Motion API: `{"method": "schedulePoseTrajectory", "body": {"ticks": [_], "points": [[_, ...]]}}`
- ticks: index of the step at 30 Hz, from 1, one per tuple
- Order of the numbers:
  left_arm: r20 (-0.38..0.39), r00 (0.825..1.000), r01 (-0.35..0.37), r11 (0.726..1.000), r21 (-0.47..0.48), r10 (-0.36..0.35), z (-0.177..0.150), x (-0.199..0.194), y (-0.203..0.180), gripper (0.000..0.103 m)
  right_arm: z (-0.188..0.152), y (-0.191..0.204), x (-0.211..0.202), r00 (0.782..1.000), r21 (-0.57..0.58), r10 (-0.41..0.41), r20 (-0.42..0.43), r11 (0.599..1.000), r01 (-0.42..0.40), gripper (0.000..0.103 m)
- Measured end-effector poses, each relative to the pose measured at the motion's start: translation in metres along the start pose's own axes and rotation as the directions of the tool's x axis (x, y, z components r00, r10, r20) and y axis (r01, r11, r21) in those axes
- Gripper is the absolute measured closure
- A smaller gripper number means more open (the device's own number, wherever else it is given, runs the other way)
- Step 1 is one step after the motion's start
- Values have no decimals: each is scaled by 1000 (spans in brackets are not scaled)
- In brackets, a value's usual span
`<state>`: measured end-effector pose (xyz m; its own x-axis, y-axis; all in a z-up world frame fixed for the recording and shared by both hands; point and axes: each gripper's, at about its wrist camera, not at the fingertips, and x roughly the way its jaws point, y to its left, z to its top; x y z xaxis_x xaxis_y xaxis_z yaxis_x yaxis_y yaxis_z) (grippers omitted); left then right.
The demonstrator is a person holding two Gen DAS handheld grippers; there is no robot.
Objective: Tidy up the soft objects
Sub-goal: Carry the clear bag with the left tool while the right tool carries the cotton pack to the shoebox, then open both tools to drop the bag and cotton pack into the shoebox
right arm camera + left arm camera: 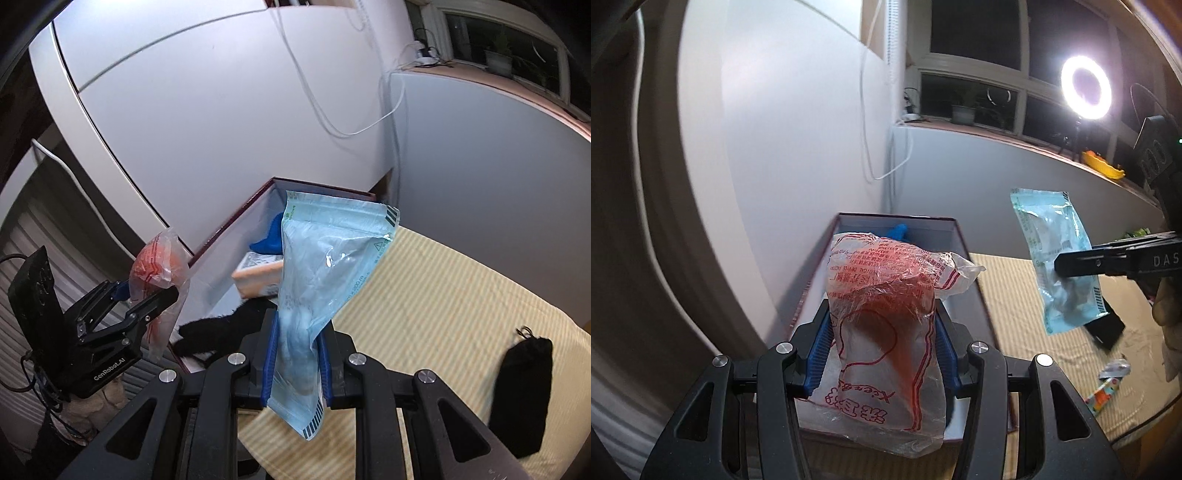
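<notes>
Both tools grip bags above box; black pouch aside.

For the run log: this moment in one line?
left gripper: shut on red-print bag | right gripper: shut on blue pouch | box: open

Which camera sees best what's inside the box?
The right wrist view: the box shows a blue thing, a peach pack and black fabric. In the left wrist view the red-printed bag hides most.

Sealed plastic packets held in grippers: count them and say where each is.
2. The red-printed packet is in the left gripper; the blue packet is in the right gripper. Others may be hidden.
</notes>
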<state>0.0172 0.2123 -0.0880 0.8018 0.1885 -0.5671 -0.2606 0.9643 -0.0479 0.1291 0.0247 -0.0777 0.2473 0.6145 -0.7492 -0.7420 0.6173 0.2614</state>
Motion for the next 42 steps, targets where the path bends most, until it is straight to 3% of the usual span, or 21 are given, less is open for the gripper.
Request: {"method": "schedulePoseTrajectory", "body": {"ticks": [7,20,24,28,42], "points": [[19,999,-44,998,-39,45,6,12,13,54,21,24,36,1000,-3,13,-22,1000,-13,85],[-33,998,-60,997,-54,58,6,41,23,53,32,42,88,996,9,14,-92,1000,-13,84],[-40,997,-62,996,-57,60,7,43,24,49,34,42,93,996,14,0,-88,1000,1,78],[-28,998,-63,996,-59,61,9,40,24,35,39,39,92,997,17,-7,-72,1000,8,52],[-11,999,-46,997,-66,45,4,25,16,35,29,23,68,999,36,-1,-50,999,3,51]]}}
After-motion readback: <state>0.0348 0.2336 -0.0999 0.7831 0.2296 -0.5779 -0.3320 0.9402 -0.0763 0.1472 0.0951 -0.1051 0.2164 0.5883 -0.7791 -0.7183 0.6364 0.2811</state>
